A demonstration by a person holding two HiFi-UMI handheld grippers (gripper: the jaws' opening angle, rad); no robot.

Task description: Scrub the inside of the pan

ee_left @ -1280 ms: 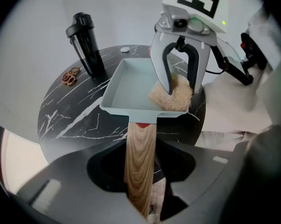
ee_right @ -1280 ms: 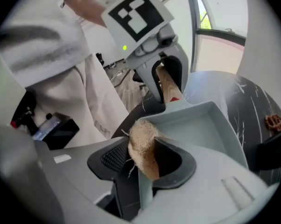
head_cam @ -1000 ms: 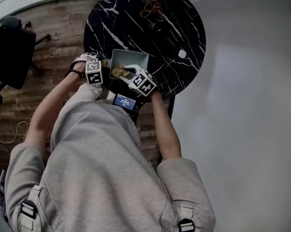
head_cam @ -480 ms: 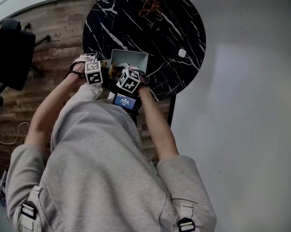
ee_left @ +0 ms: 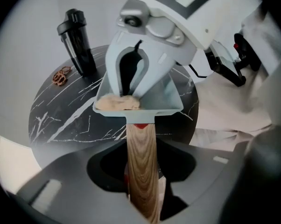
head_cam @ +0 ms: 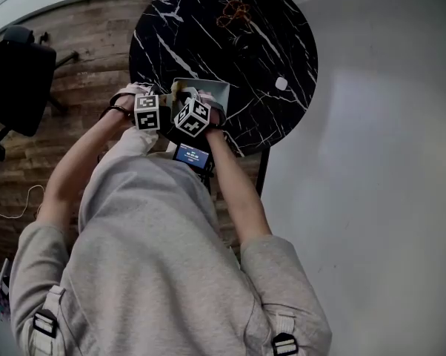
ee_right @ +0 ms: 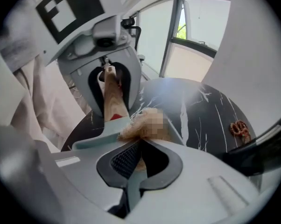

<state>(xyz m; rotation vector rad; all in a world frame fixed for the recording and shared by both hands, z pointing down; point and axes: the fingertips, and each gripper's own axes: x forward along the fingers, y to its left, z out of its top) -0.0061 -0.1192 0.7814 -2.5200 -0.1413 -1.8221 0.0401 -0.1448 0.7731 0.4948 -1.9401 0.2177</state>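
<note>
Seen from above, a person in a grey sweatshirt leans over a round black marble table with white veins (head_cam: 267, 43), holding a claw in each hand at its near edge. On the left, the left claw (ee_left: 140, 171) is clamped on the pale wooden handle (ee_left: 140, 141) of a square, pale blue-grey pan (ee_left: 168, 104). The handle runs from between the jaws straight toward twelve o'clock, where the pan rests on the table. Inside the pan, against the wall nearest the handle, lies a tan, fibrous scrubbing pad (ee_left: 117, 102). To the right, the right claw (ee_right: 135, 158) reaches down into the pan. Its jaws have just been closing and now pinch the pad between their tips. Beyond the pan, at about eleven o'clock in the left gripper view, stand a black lidded bottle (ee_left: 77, 41) and a small brown ringed trinket (ee_left: 61, 76).
</note>
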